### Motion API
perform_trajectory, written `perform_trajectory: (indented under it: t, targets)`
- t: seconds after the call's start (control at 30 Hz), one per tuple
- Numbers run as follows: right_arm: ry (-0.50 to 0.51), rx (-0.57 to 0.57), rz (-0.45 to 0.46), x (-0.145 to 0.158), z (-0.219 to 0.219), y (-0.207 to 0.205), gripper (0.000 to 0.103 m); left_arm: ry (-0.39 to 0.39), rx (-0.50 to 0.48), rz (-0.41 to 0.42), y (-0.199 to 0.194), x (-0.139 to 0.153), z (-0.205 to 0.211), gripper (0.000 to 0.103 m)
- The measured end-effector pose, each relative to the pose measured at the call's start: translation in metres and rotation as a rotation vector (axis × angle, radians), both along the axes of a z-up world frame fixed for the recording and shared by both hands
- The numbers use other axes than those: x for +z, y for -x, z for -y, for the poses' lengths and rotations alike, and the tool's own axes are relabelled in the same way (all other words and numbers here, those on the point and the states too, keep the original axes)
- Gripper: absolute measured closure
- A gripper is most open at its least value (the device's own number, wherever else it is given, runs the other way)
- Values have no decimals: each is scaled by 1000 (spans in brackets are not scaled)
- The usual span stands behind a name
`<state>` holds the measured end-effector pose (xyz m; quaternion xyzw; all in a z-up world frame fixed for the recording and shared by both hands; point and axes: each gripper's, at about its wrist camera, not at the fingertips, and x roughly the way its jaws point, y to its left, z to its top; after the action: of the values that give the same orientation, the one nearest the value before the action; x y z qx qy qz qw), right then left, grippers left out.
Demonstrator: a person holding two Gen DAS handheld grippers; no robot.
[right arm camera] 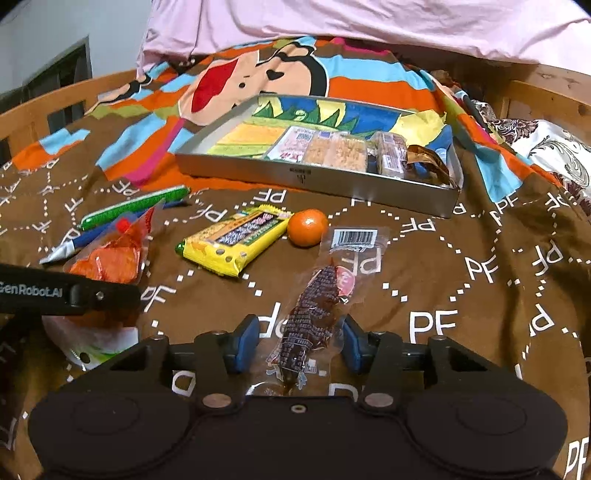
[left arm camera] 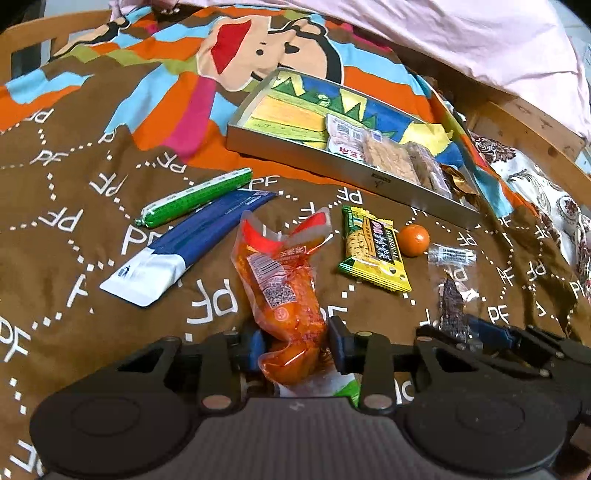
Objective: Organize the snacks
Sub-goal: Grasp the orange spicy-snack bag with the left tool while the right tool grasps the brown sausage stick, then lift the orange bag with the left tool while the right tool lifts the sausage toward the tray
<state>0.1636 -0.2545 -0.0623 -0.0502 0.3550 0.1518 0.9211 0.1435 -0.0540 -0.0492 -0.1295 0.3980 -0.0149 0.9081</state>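
A silver tin tray (left arm camera: 343, 177) (right arm camera: 295, 181) holds several wrapped snacks at the back. On the brown cloth lie a green sausage stick (left arm camera: 195, 197), a blue-and-white packet (left arm camera: 184, 249), a yellow cracker pack (left arm camera: 373, 251) (right arm camera: 236, 236), a mandarin (left arm camera: 413, 240) (right arm camera: 307, 227). My left gripper (left arm camera: 295, 347) has its pads against both sides of an orange snack pouch (left arm camera: 280, 280) (right arm camera: 110, 254). My right gripper (right arm camera: 295, 341) is open around a clear pack with a dark dried snack (right arm camera: 317, 306) (left arm camera: 448, 295), not touching it.
A pink blanket (right arm camera: 369, 26) lies behind the tray. A wooden frame (right arm camera: 37, 110) runs around the cloth. A patterned cushion (left arm camera: 546, 199) sits at the right. The left gripper's arm (right arm camera: 66, 291) shows at the left of the right wrist view.
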Motion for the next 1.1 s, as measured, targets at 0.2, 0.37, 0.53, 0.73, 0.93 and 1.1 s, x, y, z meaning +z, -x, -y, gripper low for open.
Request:
perform_trajectory:
  t: [0.2, 0.37, 0.53, 0.73, 0.93, 1.1]
  targets:
    - [151, 47, 76, 0, -15, 11, 55, 11, 21, 23, 7, 7, -1, 66]
    - [234, 68, 128, -2, -19, 15, 69, 0, 19, 50, 10, 13, 4, 66]
    - [248, 79, 136, -3, -20, 16, 69, -29, 13, 23, 7, 8, 15, 67]
    - [325, 119, 184, -4, -31, 21, 73, -74, 18, 41, 12, 6, 20, 67]
    - [446, 127, 216, -7, -38, 25, 73, -92, 24, 54, 14, 7, 22, 67]
    - [498, 128, 266, -6, -38, 27, 75, -93, 34, 88, 19, 9, 26, 67]
